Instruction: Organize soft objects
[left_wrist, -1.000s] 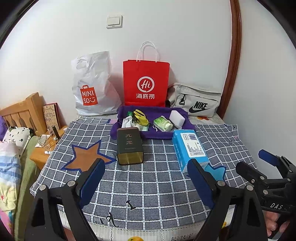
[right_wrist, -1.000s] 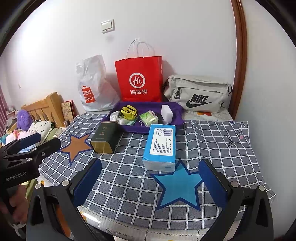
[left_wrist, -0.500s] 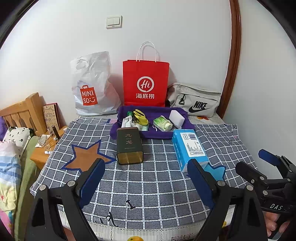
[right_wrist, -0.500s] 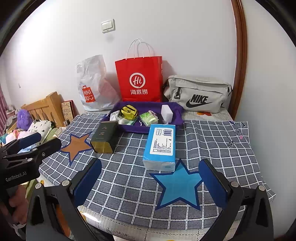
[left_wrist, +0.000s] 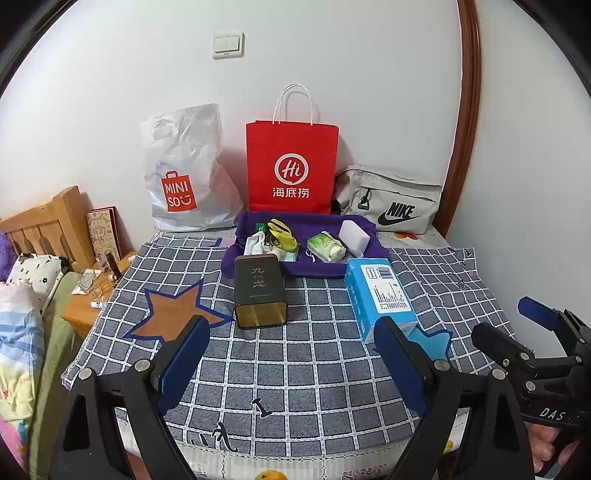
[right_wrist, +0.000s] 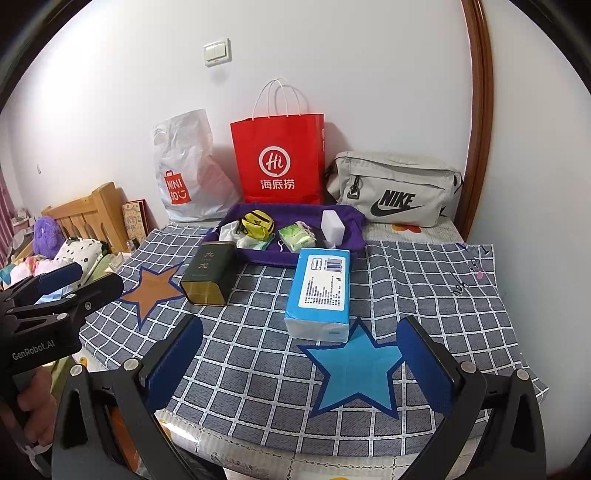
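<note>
A blue tissue pack (left_wrist: 380, 295) (right_wrist: 321, 291) lies on the checked cloth, with a dark tea tin (left_wrist: 260, 291) to its left. Behind them a purple tray (left_wrist: 306, 271) holds a yellow pouch (left_wrist: 280, 232), a green soft pack (left_wrist: 327, 247), a white sponge block (left_wrist: 354, 236) and a white cloth (left_wrist: 255, 243). My left gripper (left_wrist: 288, 350) hovers open over the cloth's near edge, in front of the tin, nothing between its fingers. My right gripper (right_wrist: 301, 347) is open just short of the tissue pack, above a blue star patch (right_wrist: 354, 365).
Against the back wall stand a white plastic bag (left_wrist: 184, 173), a red paper bag (left_wrist: 291, 170) and a grey belt bag (left_wrist: 391, 203). A wooden headboard (left_wrist: 44, 221) and a cluttered bedside table (left_wrist: 96, 295) are on the left. A wall closes the right side.
</note>
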